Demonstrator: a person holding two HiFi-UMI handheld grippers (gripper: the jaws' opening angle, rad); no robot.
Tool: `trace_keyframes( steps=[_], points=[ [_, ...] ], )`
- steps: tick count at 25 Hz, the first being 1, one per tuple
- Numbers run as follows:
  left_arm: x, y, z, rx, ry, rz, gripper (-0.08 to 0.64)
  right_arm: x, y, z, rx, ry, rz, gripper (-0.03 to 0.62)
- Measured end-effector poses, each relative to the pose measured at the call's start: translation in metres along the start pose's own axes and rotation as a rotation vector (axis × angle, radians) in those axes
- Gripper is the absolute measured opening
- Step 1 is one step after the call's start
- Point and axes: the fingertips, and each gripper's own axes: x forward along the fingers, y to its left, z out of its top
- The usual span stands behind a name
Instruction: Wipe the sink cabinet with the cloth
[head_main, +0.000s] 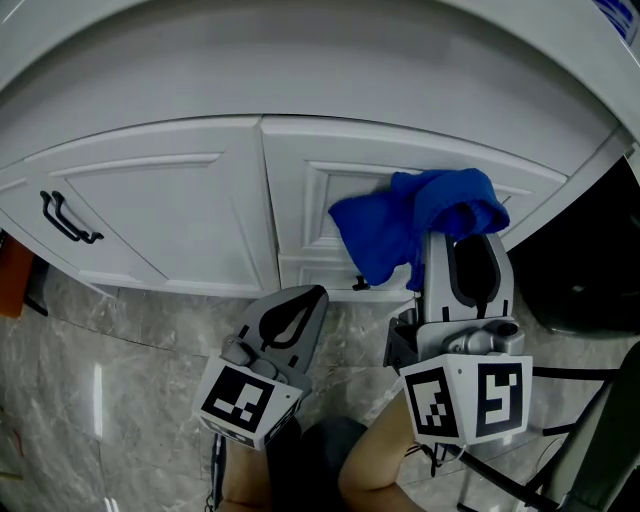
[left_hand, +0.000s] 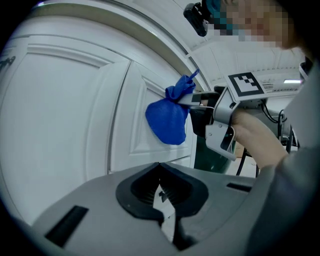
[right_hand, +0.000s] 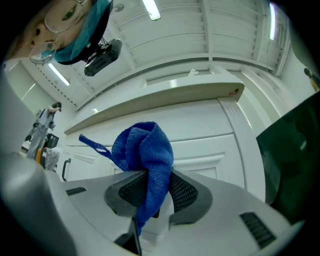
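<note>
The white sink cabinet (head_main: 190, 215) has two panelled doors under a counter edge. My right gripper (head_main: 452, 238) is shut on a bunched blue cloth (head_main: 415, 218) and holds it against the right door's panel (head_main: 310, 215). In the right gripper view the cloth (right_hand: 145, 155) is pinched between the jaws of the right gripper (right_hand: 150, 175) and bulges above them. My left gripper (head_main: 312, 296) hangs lower, in front of the gap between the doors, shut and holding nothing. The left gripper view shows the cloth (left_hand: 169, 120) on the door beside the right gripper (left_hand: 196, 111).
The left door carries a black handle (head_main: 68, 218); another small black handle (head_main: 360, 284) peeks out below the cloth. A dark bin (head_main: 590, 270) stands right of the cabinet. An orange object (head_main: 12, 278) sits at the left edge on the grey marbled floor (head_main: 110, 390).
</note>
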Motion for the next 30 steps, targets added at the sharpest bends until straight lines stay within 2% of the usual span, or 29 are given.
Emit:
trace_keyframes(
  steps=[4, 9, 14, 16, 19, 30],
  points=[
    [0.002, -0.004, -0.005, 0.014, 0.018, -0.021, 0.005, 0.000, -0.011, -0.006, 0.039, -0.008, -0.003, 0.121],
    [0.005, -0.006, -0.006, 0.015, 0.024, -0.021, 0.005, -0.002, -0.020, -0.008, 0.042, -0.011, -0.024, 0.121],
    [0.005, -0.006, -0.006, 0.015, 0.034, -0.020, 0.005, -0.012, -0.055, -0.018, 0.005, 0.022, -0.150, 0.121],
    [0.005, -0.006, -0.007, 0.017, 0.036, -0.021, 0.005, -0.015, -0.068, -0.023, 0.011, 0.020, -0.174, 0.121],
    [0.006, -0.009, -0.007, 0.019, 0.033, -0.026, 0.005, -0.020, -0.080, -0.026, 0.040, 0.004, -0.185, 0.121],
    [0.008, -0.010, -0.007, 0.028, 0.021, -0.033, 0.005, -0.022, -0.085, -0.027, 0.030, -0.008, -0.193, 0.121]
  ],
)
